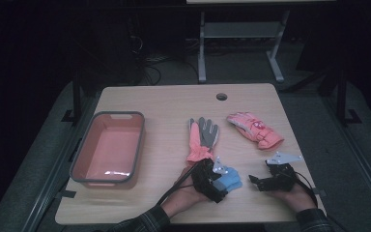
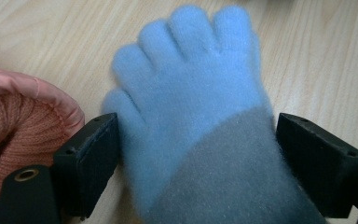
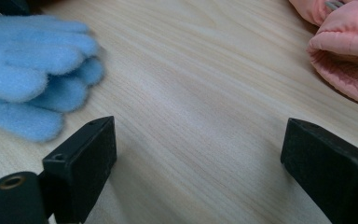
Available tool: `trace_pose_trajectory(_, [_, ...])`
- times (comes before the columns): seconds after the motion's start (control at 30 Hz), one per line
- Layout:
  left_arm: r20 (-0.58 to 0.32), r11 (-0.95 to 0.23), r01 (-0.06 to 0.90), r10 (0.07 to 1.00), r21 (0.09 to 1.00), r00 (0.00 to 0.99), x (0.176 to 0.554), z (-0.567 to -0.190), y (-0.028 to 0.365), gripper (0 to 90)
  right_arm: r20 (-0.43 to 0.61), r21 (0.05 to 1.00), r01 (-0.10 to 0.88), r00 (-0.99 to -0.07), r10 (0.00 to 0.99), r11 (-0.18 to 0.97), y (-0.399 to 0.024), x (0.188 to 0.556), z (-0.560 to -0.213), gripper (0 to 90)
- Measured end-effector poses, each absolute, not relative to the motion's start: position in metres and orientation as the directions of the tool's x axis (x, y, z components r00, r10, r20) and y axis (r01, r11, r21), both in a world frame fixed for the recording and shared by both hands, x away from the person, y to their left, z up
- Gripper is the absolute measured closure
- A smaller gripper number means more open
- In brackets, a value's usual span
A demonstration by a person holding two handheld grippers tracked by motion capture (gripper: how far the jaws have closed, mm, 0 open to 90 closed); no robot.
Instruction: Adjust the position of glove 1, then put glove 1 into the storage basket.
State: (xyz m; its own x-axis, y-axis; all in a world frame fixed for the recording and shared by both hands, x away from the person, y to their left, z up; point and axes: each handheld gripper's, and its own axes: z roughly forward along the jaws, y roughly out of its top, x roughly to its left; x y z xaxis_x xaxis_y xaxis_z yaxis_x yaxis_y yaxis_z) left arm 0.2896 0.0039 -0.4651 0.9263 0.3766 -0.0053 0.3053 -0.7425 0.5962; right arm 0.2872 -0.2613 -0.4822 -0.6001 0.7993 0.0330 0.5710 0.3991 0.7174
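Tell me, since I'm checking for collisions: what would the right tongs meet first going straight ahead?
The right tongs stand open over bare wooden table; the way looks free, passing between the fluffy blue glove and padded pink mitten.

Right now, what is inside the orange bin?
The orange bin holds nothing that can be seen on its floor; a bright glare lies near its front wall, whose inner foot is hidden from the high view.
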Motion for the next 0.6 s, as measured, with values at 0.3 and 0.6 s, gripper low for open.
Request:
trace_pose_trajectory(0.3, [-0.008,-0.743,0.284,0.351,0.606,0.936,0.2885,-0.4609,0.0078,36.5,0.034,0.717,0.571,-0.601,0.799,0.399,-0.2612,0.2871,-0.4822,9.8])
trace_pose_trajectory(0.6, [-0.011,-0.760,0.256,0.311,0.598,0.950,0.2884,-0.4574,0.0081,66.0,0.034,0.718,0.571,-0.601,0.799,0.399,-0.2610,0.2872,-0.4822,9.8])
